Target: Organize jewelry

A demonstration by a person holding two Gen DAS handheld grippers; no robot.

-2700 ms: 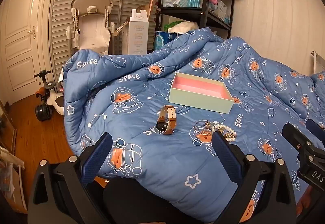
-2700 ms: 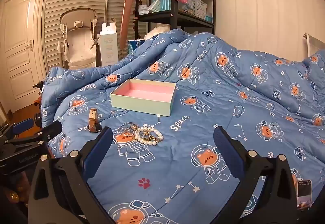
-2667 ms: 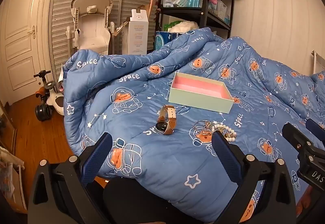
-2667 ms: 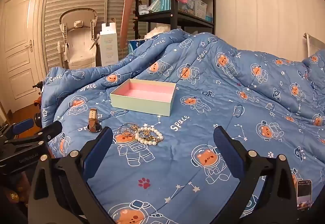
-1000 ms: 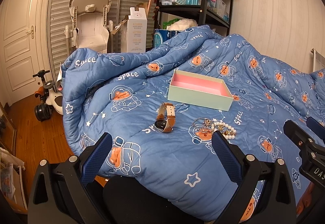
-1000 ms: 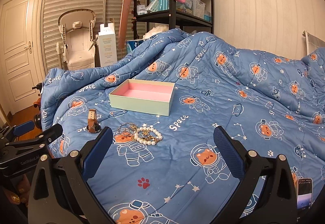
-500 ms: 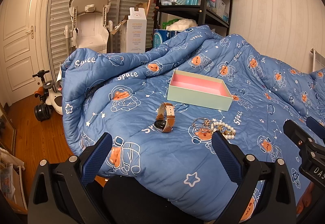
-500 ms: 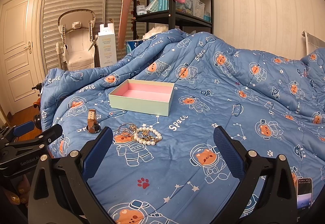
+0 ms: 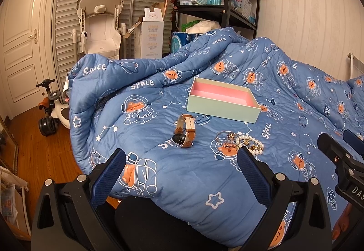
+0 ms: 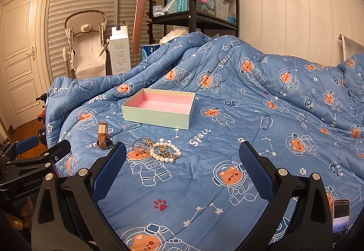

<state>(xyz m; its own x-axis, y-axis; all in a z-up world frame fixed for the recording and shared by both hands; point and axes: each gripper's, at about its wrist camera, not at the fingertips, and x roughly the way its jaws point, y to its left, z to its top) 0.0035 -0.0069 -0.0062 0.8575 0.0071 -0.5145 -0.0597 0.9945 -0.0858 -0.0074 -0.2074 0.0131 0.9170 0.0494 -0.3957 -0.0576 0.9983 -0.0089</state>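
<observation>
Comparing with 2.7 s ago: almost nothing changed, only a slight forward creep of both views. Left gripper [image 9: 180,165] and right gripper [image 10: 182,160] both spread wide, holding nothing. Watch [image 9: 183,133] at frame centre, just left of pearl bracelet [image 9: 250,143] and rings [image 9: 224,137], all loose on blue quilt [image 9: 182,178]. Mint box [image 9: 223,111] with pink lining just above, nothing inside. Likely meaning: organizing not yet begun, first pick pending.

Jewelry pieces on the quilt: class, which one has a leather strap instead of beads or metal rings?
The wristwatch, lying alone left of the tangled pile. Its brown strap and dark round face set it apart from the pearl bracelet and thin bangles clustered together.
</observation>
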